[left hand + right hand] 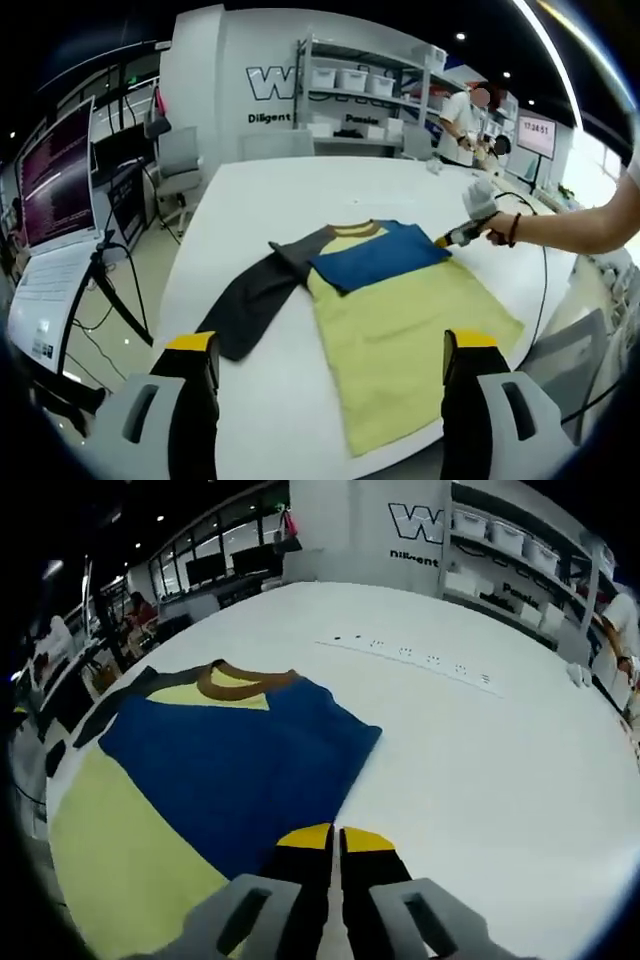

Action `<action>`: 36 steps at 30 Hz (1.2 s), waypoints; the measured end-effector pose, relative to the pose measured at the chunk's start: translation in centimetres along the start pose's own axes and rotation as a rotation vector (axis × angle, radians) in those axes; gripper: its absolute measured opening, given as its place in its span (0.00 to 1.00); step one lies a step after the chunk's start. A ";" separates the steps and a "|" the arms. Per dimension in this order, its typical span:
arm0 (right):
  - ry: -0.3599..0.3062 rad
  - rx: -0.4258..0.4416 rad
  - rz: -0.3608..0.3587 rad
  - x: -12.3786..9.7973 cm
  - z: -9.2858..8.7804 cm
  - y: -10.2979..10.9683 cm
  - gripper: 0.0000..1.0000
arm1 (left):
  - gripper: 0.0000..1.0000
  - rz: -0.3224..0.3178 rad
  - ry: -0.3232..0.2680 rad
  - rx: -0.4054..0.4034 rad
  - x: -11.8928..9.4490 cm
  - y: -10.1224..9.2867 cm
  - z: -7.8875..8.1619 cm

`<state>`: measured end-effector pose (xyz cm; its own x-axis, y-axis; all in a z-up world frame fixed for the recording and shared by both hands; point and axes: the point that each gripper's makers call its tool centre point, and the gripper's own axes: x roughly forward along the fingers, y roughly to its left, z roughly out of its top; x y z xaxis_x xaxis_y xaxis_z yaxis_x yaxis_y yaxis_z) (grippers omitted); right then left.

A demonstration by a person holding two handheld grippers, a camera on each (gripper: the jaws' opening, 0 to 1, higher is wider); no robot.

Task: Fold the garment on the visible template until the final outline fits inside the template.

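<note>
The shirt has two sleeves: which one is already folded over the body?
The blue sleeve is folded over the yellow shirt, near the collar. The dark grey sleeve is spread out flat on the white table.

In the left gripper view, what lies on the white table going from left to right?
Dark sleeve → blue folded part of the yellow shirt → the right gripper at the shirt's far edge → the person's hand holding it.

Left fingers (331,345) apart, right fingers (335,837) together.
</note>
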<state>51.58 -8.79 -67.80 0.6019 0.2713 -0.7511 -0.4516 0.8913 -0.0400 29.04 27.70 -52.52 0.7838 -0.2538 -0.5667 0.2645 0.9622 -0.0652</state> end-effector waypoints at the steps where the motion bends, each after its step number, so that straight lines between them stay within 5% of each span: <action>1: -0.024 -0.003 0.003 0.1 0.3 -0.1 0.00 | 0.91 -0.001 0.000 0.000 0.0 0.0 0.0; 5: -0.028 -0.012 -0.008 0.1 0.3 -1.0 0.00 | 0.91 0.001 -0.005 -0.003 -0.2 0.1 0.1; 10: -0.098 0.212 0.041 -1.3 2.1 -0.2 0.00 | 0.91 0.007 -0.012 -0.006 -0.3 0.3 0.2; 13: -0.076 0.179 0.039 -1.4 1.6 0.4 0.00 | 0.90 0.006 -0.008 -0.004 -0.2 0.2 0.2; 18: -0.046 0.227 0.067 -1.3 1.0 2.6 0.23 | 0.90 -0.002 -0.015 -0.001 -0.1 -0.2 0.4; 24: 0.014 0.153 -0.011 -0.9 -0.9 2.3 0.11 | 0.91 0.002 -0.020 -0.001 -0.4 0.0 0.4; 31: 0.007 0.216 -0.039 -1.5 -1.1 1.8 0.13 | 0.90 0.007 -0.005 -0.001 -0.6 0.2 -0.2; 36: -0.046 0.257 -0.025 -2.0 0.5 1.7 0.07 | 0.90 0.004 -0.014 -0.001 -0.7 0.1 0.0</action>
<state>49.94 -7.64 -66.02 0.6429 0.2588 -0.7209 -0.2577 0.9594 0.1145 28.53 28.01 -52.13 0.7925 -0.2513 -0.5557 0.2605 0.9633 -0.0642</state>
